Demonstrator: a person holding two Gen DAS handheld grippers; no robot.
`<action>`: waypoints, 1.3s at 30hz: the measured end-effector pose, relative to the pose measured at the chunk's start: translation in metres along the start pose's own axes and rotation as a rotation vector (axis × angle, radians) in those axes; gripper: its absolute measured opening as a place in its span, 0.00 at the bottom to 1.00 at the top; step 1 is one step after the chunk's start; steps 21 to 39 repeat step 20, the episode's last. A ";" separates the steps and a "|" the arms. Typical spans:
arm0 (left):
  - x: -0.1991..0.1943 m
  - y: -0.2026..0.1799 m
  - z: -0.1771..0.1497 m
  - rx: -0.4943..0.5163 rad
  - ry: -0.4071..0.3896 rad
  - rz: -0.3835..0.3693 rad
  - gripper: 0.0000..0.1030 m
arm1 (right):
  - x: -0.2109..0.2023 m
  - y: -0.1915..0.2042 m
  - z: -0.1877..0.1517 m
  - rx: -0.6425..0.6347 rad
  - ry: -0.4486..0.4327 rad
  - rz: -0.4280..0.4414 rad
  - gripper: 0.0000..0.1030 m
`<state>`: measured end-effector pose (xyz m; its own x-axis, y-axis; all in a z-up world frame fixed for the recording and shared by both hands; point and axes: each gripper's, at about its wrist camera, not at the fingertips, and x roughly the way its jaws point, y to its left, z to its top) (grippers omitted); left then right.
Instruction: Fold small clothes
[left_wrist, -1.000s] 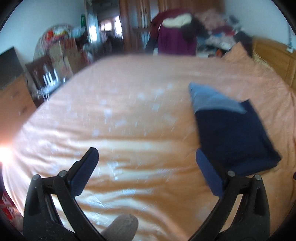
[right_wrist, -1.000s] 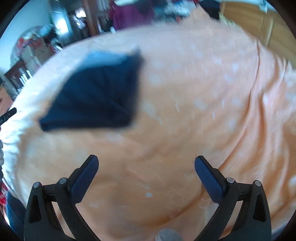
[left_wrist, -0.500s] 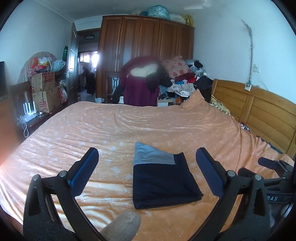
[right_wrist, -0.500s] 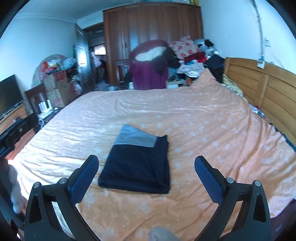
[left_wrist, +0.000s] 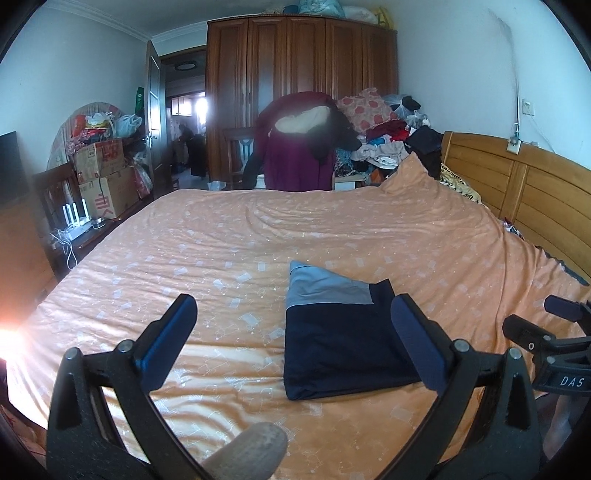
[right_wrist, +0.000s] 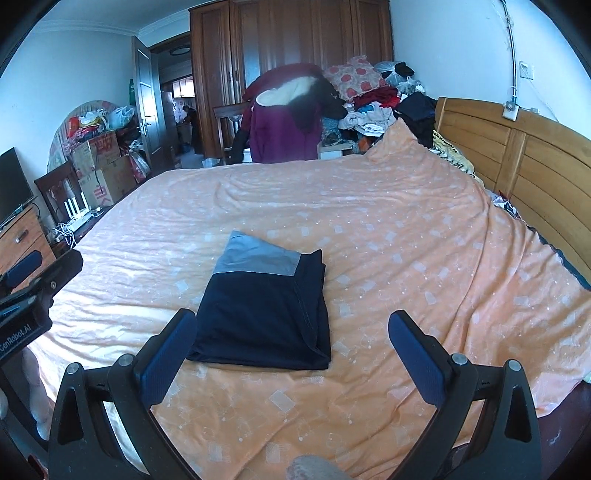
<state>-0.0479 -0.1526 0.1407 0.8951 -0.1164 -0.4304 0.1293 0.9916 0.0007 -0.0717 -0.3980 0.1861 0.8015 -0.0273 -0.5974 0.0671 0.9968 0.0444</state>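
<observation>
A folded navy garment (right_wrist: 264, 312) with a grey band at its far end lies flat near the front edge of a wide bed, on an orange bedspread (right_wrist: 388, 240) printed with small pale squares and creased in soft ridges. The garment is a rough rectangle; its long axis runs from the near edge of the bed toward the far side, grey band pointing away from the cameras, stacked cloth edges showing along its right side. Nothing lies on or against it.

The left gripper (left_wrist: 293, 332) hangs over the near edge, its blue-padded fingers spread wide and holding nothing; in its own view the garment sits just inside the right finger. The right gripper (right_wrist: 291, 343) is likewise spread and empty, with the garment just ahead of its left finger. Each gripper's black frame shows at the edge of the other's view.

Beyond the bed stands a dark wooden wardrobe (left_wrist: 303, 92), and in front of it a maroon coat (left_wrist: 299, 155) draped over a chair. A heap of mixed clothes and a floral cushion (right_wrist: 373, 96) is piled at the far right corner, beside the slatted wooden headboard (right_wrist: 517, 166) along the right side. Cardboard boxes (left_wrist: 103, 177) and bags crowd the left wall near an open door.
</observation>
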 end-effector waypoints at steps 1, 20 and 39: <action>0.000 0.000 0.000 0.000 0.001 0.002 1.00 | 0.001 0.000 -0.001 -0.004 0.001 -0.006 1.00; 0.002 -0.002 -0.003 0.014 0.017 0.016 1.00 | 0.007 0.010 -0.001 -0.025 0.005 -0.042 1.00; 0.002 -0.002 -0.003 0.014 0.017 0.016 1.00 | 0.007 0.010 -0.001 -0.025 0.005 -0.042 1.00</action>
